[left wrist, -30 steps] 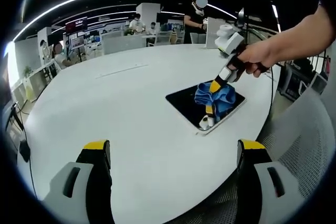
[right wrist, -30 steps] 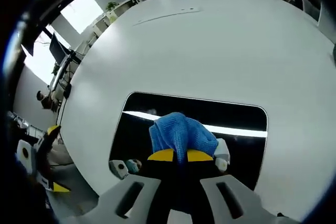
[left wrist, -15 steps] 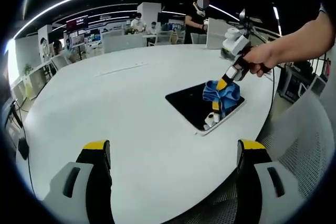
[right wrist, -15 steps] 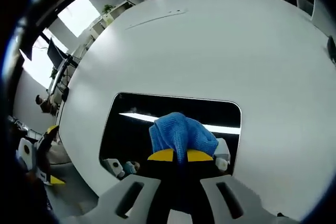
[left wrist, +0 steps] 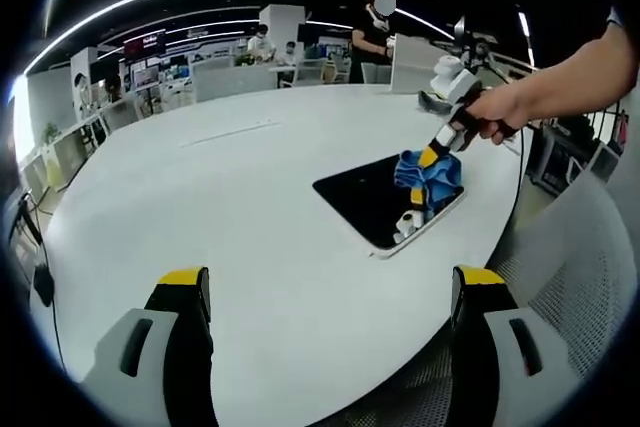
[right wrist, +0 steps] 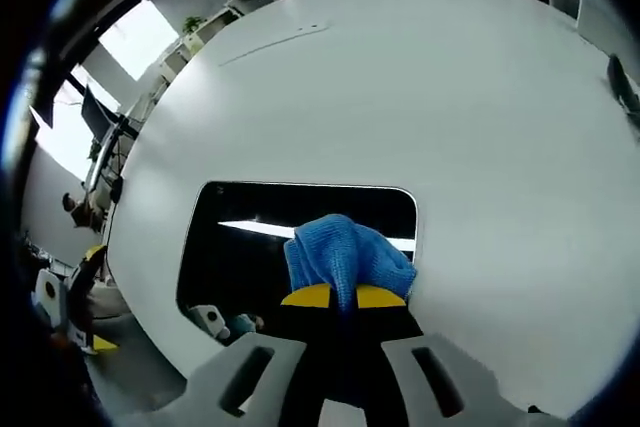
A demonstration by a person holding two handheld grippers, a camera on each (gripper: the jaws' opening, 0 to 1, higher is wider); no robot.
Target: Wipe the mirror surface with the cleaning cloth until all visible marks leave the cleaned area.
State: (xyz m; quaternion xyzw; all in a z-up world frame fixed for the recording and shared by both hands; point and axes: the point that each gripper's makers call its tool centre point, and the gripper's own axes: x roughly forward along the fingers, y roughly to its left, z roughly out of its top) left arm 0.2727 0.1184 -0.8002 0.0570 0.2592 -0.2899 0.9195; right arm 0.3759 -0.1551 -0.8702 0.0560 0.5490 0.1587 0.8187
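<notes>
— While the right gripper (right wrist: 335,299) has its yellow-tipped jaws pinched tight on the blue cleaning cloth (right wrist: 347,256), is it actually on the glass?

— It looks so. In the right gripper view the cloth sits at lower centre, bunched over the mirror's right-hand edge, where the dark mirror (right wrist: 260,247) meets the white table (right wrist: 420,87). In the left gripper view you can see a hand (left wrist: 497,110) at the right of the frame pressing that gripper down, cloth (left wrist: 428,173) on the far corner of the mirror (left wrist: 365,202).

— And the left gripper (left wrist: 330,292)?

— Idle, I'd say. Its jaws stand wide apart at the bottom of its own view, nothing between them, hovering over bare table near the edge.

— So which step is this?

— Mid-wipe, by my reckoning, working one edge. I can't make out any marks on the glass; it is too dark and reflective, with a bright ceiling light streaked across it.

— What next?

— Probably draw the cloth back across the unwiped stretch toward the lower left of the mirror, keeping it pressed flat and not sliding off the rim.
</notes>
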